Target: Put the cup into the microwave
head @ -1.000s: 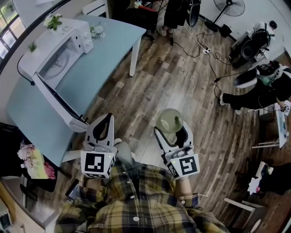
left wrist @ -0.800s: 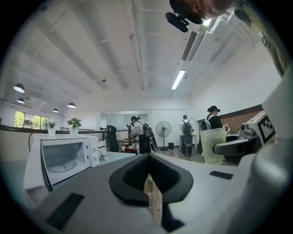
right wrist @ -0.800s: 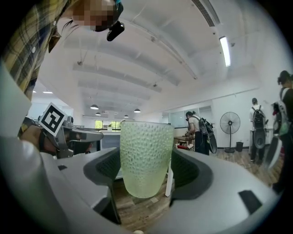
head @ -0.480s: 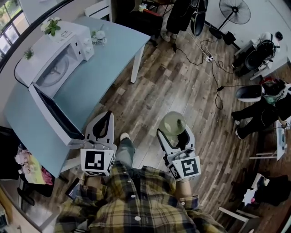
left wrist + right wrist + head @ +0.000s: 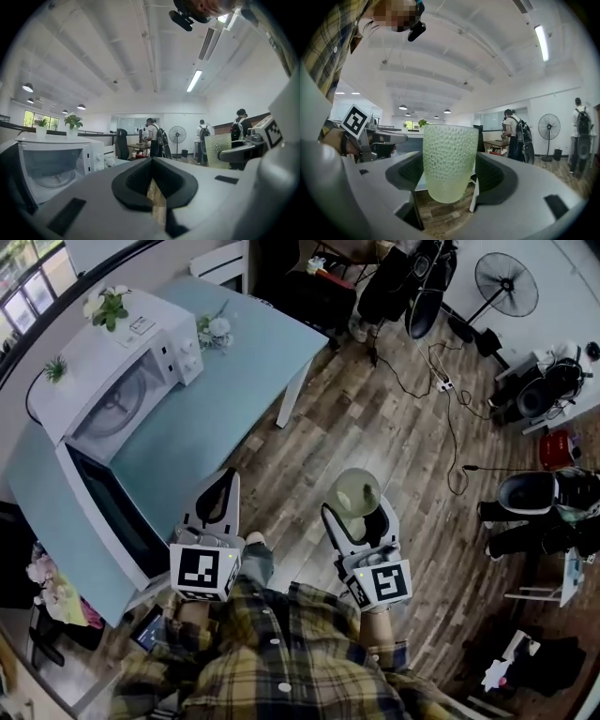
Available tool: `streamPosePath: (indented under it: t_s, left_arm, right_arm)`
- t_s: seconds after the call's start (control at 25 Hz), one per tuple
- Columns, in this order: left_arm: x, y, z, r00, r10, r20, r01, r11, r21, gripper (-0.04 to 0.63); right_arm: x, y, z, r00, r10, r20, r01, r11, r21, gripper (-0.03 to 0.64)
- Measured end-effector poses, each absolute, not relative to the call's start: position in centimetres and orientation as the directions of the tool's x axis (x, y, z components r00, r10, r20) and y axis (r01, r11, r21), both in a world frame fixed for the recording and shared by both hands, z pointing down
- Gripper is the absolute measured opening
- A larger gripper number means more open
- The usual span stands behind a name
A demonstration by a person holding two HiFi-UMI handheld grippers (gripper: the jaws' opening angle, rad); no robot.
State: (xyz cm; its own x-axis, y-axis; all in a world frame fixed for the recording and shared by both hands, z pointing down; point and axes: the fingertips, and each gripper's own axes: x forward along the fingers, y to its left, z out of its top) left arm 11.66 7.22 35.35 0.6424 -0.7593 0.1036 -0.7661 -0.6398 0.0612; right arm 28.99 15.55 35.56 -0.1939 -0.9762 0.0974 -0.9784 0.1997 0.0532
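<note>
Your right gripper (image 5: 360, 510) clamped the cup (image 5: 354, 490), your left gripper (image 5: 218, 491) sat closed and empty; you needed to carry it upright past the microwave (image 5: 141, 343)'s open door (image 5: 105, 514).

floor (image 5: 375, 446): wood planks | table (image 5: 216, 399): pale blue | standing fan (image 5: 506, 282) | ceiling strip light (image 5: 193, 80)

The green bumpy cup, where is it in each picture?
Head view: the pale green dimpled plastic cup is just right of centre, gripped by the right tool.
Left gripper view: far right, at mid-height.
Right gripper view: dead centre, between the jaws.
Shared landmark: the black standing fan, top right in the head view, near centre in the left gripper view, right in the right gripper view.
</note>
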Motion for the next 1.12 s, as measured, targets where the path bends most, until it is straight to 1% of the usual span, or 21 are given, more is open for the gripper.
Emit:
streamPosePath:
  t_s: [0.36, 0.8, 1.12]
  left_arm:
    - [9.6, 2.2, 36.2, 0.572, -0.812, 0.117, -0.82, -0.569, 0.065, -0.011]
    - [5.1, 0.5, 37.5, 0.475, -0.871, 0.13, -0.88, -0.466, 0.09, -0.011]
    - [2.7, 0.0, 38.0, 0.395, -0.909, 0.137, -0.918, -0.384, 0.099, -0.011]
  right_arm:
    - [27.5, 8.4, 35.9, -0.288, -0.952, 0.101, -0.955, 0.294, 0.048, 0.345]
    - [22.0, 3.5, 37.1, -0.438, -0.89, 0.128, -0.894, 0.446, 0.041, 0.345]
    - [18.0, 0.6, 38.0, -0.555, -0.818, 0.15, -0.824, 0.566, 0.037, 0.345]
